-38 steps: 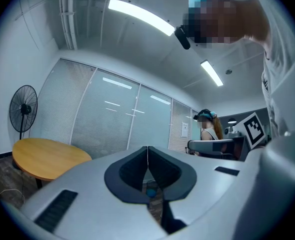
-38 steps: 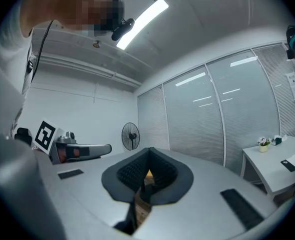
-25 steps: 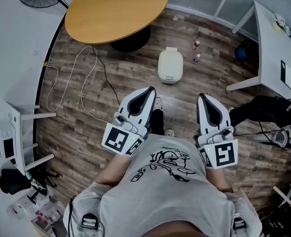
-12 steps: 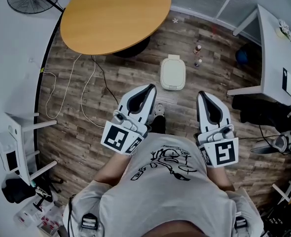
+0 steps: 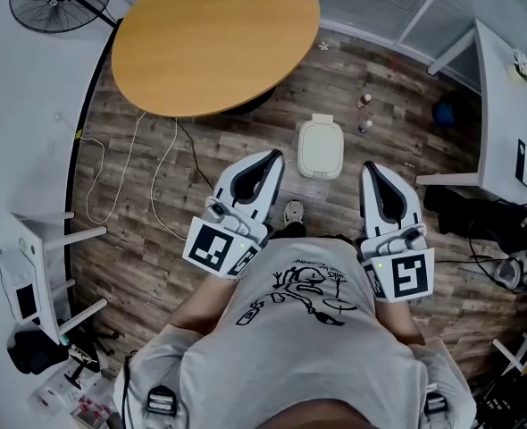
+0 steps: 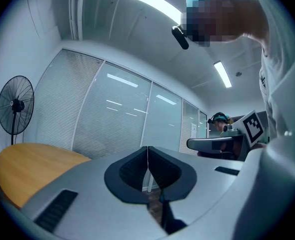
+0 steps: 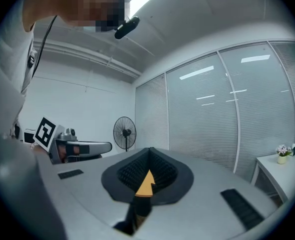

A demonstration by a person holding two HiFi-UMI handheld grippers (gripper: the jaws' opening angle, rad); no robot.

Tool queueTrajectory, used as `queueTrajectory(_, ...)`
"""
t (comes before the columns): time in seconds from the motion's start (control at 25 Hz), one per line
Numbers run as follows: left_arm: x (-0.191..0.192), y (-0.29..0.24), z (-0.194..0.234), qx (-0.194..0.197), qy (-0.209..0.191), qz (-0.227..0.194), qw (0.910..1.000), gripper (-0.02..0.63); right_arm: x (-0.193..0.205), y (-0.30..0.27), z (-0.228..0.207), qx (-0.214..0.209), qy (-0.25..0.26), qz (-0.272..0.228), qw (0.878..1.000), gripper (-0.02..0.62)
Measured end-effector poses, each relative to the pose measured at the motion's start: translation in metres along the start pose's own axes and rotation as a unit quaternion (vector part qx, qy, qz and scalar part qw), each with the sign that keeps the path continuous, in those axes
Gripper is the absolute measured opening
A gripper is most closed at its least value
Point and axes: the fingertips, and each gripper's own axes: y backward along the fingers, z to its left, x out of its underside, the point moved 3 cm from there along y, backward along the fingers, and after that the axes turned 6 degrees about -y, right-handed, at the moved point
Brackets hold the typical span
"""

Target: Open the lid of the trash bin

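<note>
One trash bin point(image 5: 321, 148), lid down; left gripper point(image 5: 271, 158) and right gripper point(image 5: 372, 169) near it, both pinched closed, empty; two bottles point(image 5: 364, 103) beside.

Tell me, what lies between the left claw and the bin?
Only bare wood floor, as the head view shows. The left claw, shut and empty, points toward the bin, whose lid is down.

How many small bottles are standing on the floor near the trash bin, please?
2. Both stand right of the trash bin: one bottle beside its far corner, the other bottle just below it in the head view. More could be hidden under furniture.
</note>
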Motion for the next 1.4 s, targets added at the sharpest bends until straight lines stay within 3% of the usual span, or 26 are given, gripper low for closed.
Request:
queueTrajectory(0.24, 0.002, -0.016, 0.015, 0.001, 0.0, 0.003, 1.0, 0.021, -0.001, -0.016, -0.013, 0.009, 0.0, 0.001, 1.0, 0.006)
queueTrajectory(0.8, 0.013, -0.055, 0.004, -0.019, 0.002, 0.014, 0.9997, 0.021, -0.002, -0.014, -0.062, 0.007, 0.008, 0.011, 1.0, 0.006)
queueTrajectory(1.12, 0.028, -0.072, -0.004, -0.012, -0.003, 0.033, 0.9994, 0.021, 0.01, -0.019, -0.078, 0.001, 0.005, 0.027, 1.0, 0.006)
queueTrajectory(1.4, 0.048, -0.075, 0.008, -0.031, 0.005, 0.05, 0.9983, 0.021, 0.035, -0.029, -0.086, 0.001, 0.004, 0.058, 0.998, 0.006)
